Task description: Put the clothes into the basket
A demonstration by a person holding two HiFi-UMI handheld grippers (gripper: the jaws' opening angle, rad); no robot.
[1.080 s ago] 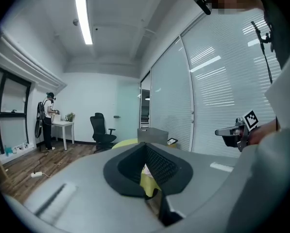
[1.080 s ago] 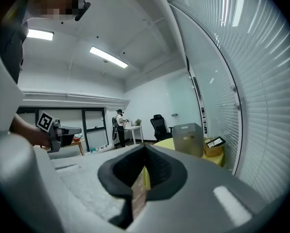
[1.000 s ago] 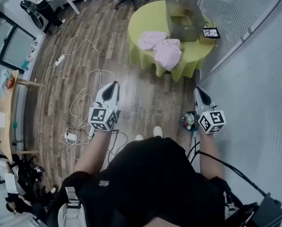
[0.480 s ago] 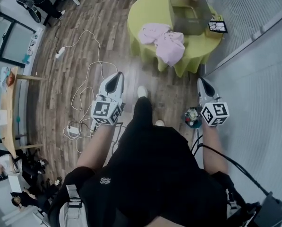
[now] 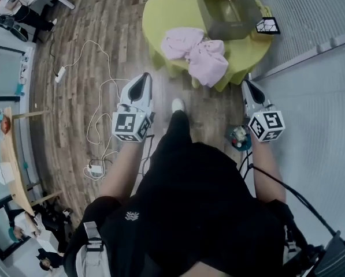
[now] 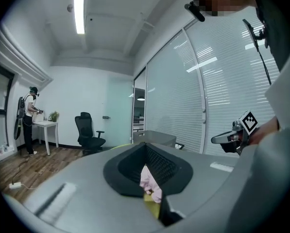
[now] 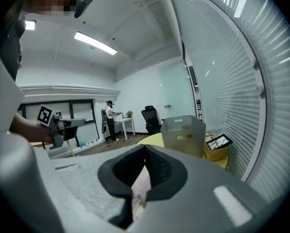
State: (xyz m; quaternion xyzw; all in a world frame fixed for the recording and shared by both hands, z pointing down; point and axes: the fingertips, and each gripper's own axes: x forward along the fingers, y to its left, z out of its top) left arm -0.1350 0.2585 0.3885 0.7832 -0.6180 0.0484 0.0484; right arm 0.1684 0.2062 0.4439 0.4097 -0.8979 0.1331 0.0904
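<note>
- Wood floor (image 5: 103,51) office, cables (image 5: 100,91) loose across it; round green-draped worktop (image 5: 172,10) ahead of the person, beside a wall of blinds.
- Clothes (image 5: 198,51): pink heap at the worktop's near edge, part hanging over it; basket (image 5: 237,32) grey, just behind the heap on the same worktop; no cloth visible inside.
- Left gripper (image 5: 141,81) and right gripper (image 5: 247,88): held low over the floor, well apart from the clothes; both pairs of fingers pressed together, nothing between them.
- Step judged: approach, before any grasp; nothing in the basket yet.
- Next move calls for: reaching the worktop; spreading one pair of fingers; taking the heap by its bulk, not the hanging part, so it lifts clear.
</note>
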